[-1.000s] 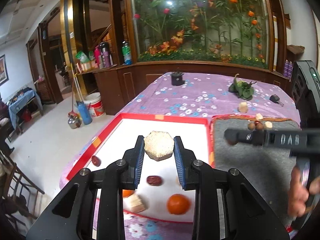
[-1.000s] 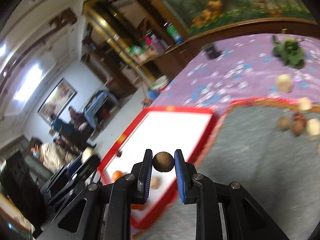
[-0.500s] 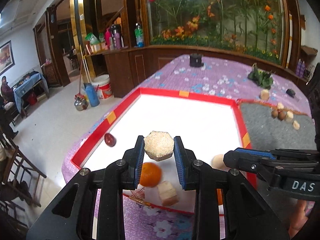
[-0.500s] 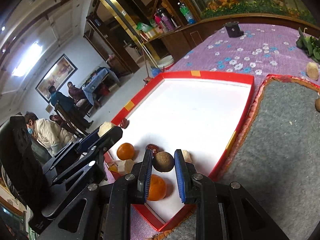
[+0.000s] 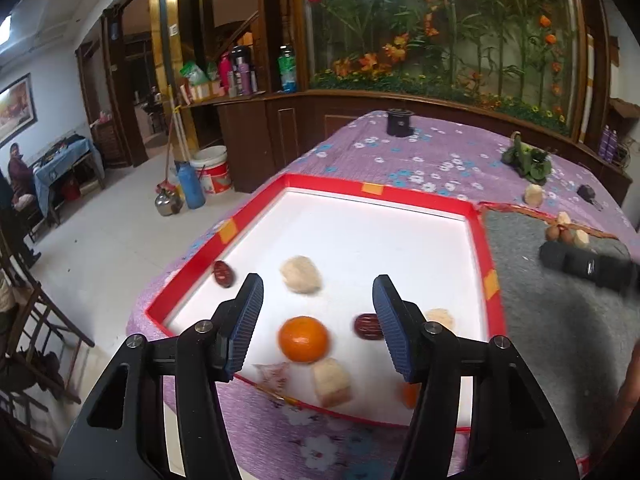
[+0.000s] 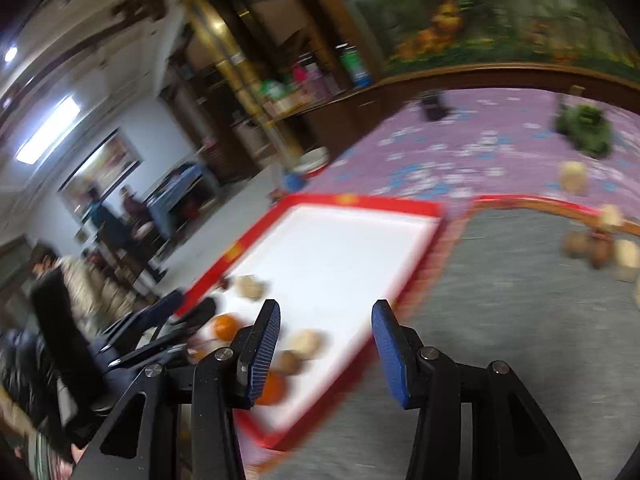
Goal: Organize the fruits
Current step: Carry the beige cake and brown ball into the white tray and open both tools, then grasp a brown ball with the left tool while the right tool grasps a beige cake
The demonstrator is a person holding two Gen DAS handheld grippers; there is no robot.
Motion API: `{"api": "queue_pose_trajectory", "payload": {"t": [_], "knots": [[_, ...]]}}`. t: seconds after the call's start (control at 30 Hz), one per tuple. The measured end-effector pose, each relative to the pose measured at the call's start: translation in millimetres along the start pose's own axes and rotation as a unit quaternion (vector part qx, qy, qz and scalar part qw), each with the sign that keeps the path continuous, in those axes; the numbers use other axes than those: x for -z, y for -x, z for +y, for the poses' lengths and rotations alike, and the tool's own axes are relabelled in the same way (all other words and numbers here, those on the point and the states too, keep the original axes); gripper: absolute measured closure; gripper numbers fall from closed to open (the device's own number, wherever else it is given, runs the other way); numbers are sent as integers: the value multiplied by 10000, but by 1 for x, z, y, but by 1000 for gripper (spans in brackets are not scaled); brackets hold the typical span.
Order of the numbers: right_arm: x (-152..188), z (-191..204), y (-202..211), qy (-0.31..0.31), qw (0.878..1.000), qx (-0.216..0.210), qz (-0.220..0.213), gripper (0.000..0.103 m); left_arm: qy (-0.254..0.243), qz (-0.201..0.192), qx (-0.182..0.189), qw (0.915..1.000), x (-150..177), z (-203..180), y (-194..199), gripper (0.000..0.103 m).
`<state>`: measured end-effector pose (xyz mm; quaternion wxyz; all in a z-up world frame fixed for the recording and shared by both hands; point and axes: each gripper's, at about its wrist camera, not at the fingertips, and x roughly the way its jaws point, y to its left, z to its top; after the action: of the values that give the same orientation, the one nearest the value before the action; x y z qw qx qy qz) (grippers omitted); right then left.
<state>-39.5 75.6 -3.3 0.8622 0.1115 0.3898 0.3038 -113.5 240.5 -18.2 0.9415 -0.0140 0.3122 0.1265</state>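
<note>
Fingers (image 5: 248,300) on both grippers just spread, pinching nothing; orange (image 5: 304,339) in the red tray (image 5: 372,189) looks firm, grab its middle.

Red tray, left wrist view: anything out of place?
One dark red fruit sits up on the red tray's left rim rather than on the white floor with the others. Nothing looks spilled or damaged.
</note>
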Motion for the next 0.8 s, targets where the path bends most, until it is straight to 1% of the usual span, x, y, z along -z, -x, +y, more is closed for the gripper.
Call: {"api": "queue_pose_trajectory", "payload": {"t": [0.13, 0.2, 0.3, 0.4, 0.47, 0.53, 0.63, 0.67, 0.73, 0.77, 0.8], "knots": [[-4, -59, 34, -459, 9967, 614, -252, 57, -294, 39, 235, 9993, 0, -25, 3, 45], [-4, -88, 52, -623, 9920, 1045, -333, 57, -418, 42, 359, 9985, -2, -37, 5, 45], [-4, -127, 75, -755, 9813, 1730, -368, 57, -652, -10, 601, 9961, -9, -60, 10, 45], [-12, -155, 79, -684, 9683, 2396, -191, 56, -885, -26, 772, 9931, -17, -84, 14, 45], [-18, -170, 75, -708, 9658, 2495, -20, 56, -984, 5, 953, 9906, -25, -101, 16, 45], [-23, -182, 65, -700, 9662, 2473, 178, 56, -1041, 63, 1138, 9880, -30, -114, 16, 45], [-25, -189, 43, -552, 9617, 2628, 542, 73, -1153, 163, 1286, 9848, -38, -133, 15, 45], [-24, -190, 38, -507, 9618, 2621, 608, 77, -1190, 198, 1315, 9840, -41, -139, 13, 45], [-21, -185, 36, -224, 9579, 2812, 543, 76, -1271, 284, 1365, 9821, -47, -152, 6, 45], [-19, -185, 37, -174, 9586, 2800, 479, 76, -1332, 337, 1377, 9809, -51, -163, 0, 45], [-18, -188, 40, -216, 9617, 2700, 420, 77, -1387, 367, 1404, 9796, -54, -171, -6, 45]]}}
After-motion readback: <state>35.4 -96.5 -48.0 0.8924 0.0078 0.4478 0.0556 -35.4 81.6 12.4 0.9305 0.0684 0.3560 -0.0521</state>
